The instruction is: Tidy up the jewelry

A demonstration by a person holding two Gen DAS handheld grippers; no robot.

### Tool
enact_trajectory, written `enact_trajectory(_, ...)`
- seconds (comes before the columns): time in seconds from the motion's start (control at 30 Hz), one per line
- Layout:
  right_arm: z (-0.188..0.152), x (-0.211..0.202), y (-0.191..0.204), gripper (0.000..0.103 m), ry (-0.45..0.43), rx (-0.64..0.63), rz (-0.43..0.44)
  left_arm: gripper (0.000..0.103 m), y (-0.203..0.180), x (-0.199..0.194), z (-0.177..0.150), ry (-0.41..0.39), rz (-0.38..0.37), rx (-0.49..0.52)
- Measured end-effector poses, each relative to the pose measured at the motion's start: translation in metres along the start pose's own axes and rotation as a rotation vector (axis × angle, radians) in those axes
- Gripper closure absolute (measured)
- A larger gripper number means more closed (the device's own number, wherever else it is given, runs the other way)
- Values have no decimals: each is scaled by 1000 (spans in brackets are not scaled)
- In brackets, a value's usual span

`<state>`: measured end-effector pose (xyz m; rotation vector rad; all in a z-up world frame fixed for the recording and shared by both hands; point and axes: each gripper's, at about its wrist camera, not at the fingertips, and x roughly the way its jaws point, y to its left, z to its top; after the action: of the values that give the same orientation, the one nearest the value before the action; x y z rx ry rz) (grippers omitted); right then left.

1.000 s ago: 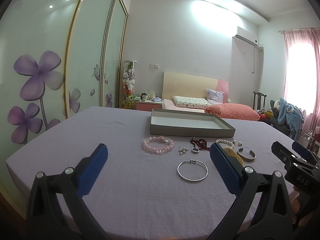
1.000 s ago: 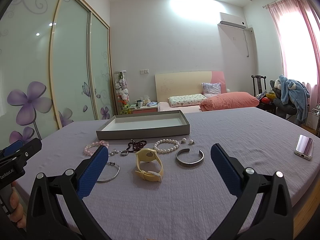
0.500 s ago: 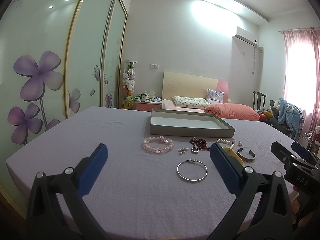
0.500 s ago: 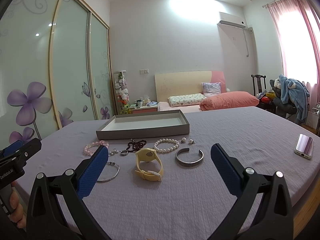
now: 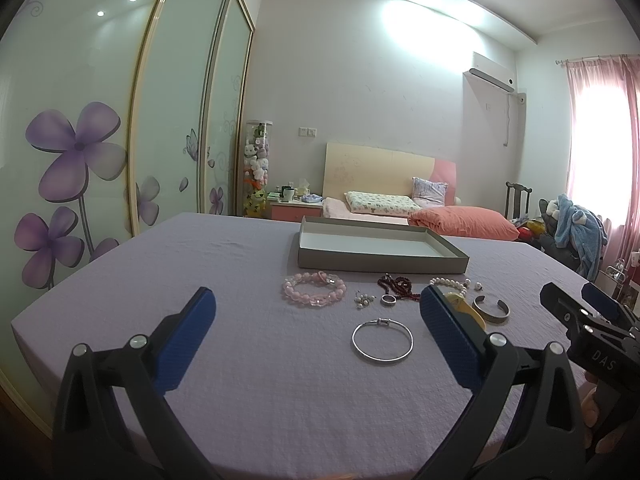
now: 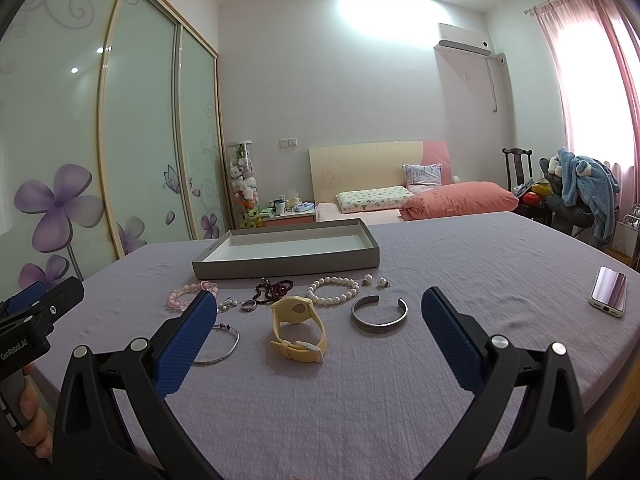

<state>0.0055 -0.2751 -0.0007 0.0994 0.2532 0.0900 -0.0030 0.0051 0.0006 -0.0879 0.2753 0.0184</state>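
Nothing has visibly moved since the earlier frames: both grippers hover in the same spots above the lilac-covered surface [image 6: 400, 392], and the jewelry lies as it did.

Left gripper [image 5: 316, 320] has its jaws spread wide, holding nothing; the right gripper [image 6: 316, 320] is equally wide and empty.

From the right wrist view, a yellow watch [image 6: 297, 327] lies at 12 o'clock from the right gripper. A silver cuff [image 6: 379, 316] sits at 1 o'clock, a pearl bracelet [image 6: 333, 290] beyond it, with two pearl earrings [image 6: 376, 281] just beside that. A dark red bead strand [image 6: 273, 289] and a small ring [image 6: 249, 305] lie at 11 o'clock, a pink bead bracelet [image 6: 188, 295] farther left, and a thin silver bangle [image 6: 224, 344] is partly hidden by the left finger.

A gray open tray [image 6: 280, 266] stands beyond the jewelry, nothing inside it. A phone [image 6: 609, 290] rests at 2 o'clock, well apart.
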Motion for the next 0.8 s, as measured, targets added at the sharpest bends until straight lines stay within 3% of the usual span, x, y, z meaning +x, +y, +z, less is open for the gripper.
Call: enact_trajectory(0.8,0,-1,-2,2,0,4,1,4,-5,3,-4,6,-3,7)
